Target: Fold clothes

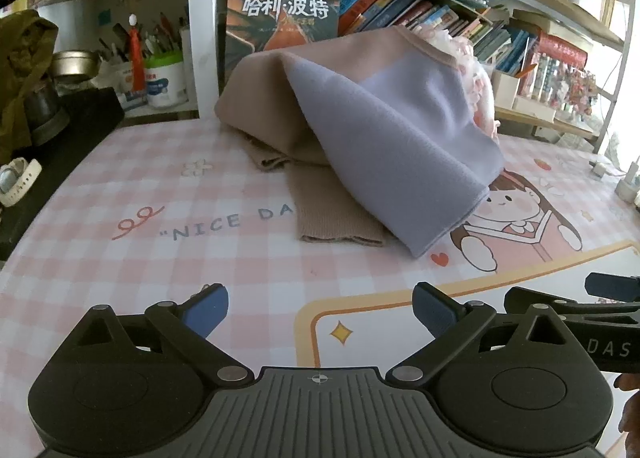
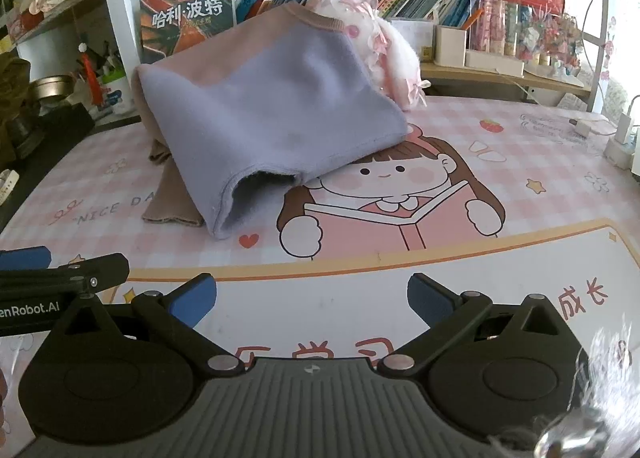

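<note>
A folded garment in lilac, tan and pink point(image 1: 384, 130) lies in a heap on the desk mat, its upper part leaning on a fluffy pink-and-white thing behind it. A tan ribbed cuff point(image 1: 332, 214) sticks out at its front. It also shows in the right wrist view point(image 2: 272, 106), with a lilac sleeve opening point(image 2: 256, 186) facing me. My left gripper point(image 1: 320, 310) is open and empty, well in front of the garment. My right gripper point(image 2: 312, 300) is open and empty, also in front of it. Each gripper's side shows at the edge of the other's view.
The pink checked cartoon desk mat point(image 1: 140, 178) covers the desk. Shelves of books point(image 1: 420, 10) stand behind. A fluffy pink-and-white thing point(image 2: 384, 42) sits behind the garment. Pen cups and a tin point(image 1: 76, 62) stand at back left, a black box point(image 1: 60, 138) at left, chargers point(image 2: 620, 138) at right.
</note>
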A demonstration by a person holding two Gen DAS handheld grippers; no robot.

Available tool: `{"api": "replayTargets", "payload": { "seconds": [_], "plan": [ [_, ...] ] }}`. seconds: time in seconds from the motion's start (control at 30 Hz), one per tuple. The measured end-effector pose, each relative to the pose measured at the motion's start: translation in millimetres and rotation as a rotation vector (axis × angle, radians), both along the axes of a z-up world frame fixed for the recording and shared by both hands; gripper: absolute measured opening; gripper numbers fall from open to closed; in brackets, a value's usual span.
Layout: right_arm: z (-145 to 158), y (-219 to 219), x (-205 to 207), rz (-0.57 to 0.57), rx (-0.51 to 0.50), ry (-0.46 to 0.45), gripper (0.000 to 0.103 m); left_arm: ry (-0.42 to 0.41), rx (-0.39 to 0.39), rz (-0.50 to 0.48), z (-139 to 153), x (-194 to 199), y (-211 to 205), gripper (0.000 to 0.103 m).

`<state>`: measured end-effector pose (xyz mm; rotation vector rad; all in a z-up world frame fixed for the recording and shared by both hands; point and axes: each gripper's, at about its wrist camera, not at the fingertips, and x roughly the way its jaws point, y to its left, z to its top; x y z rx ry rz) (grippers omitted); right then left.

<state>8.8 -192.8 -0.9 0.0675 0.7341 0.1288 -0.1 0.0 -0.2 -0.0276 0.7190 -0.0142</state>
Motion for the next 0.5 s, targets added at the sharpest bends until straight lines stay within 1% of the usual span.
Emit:
{"api": "replayTargets", "payload": {
  "seconds": [0.4,0.5],
  "plan": [
    [-1.3,1.5,0.0,0.001,-0.002,0.003,0.103,-0.005,0.000,0.003,-5.8,0.8,-1.4,0.100],
    [-2.2,-0.3,-0.5,0.007,-0.001,0.003,0.103,-0.003,-0.014,0.009,-6.1,-0.5,1.0,0.100]
  ]
}}
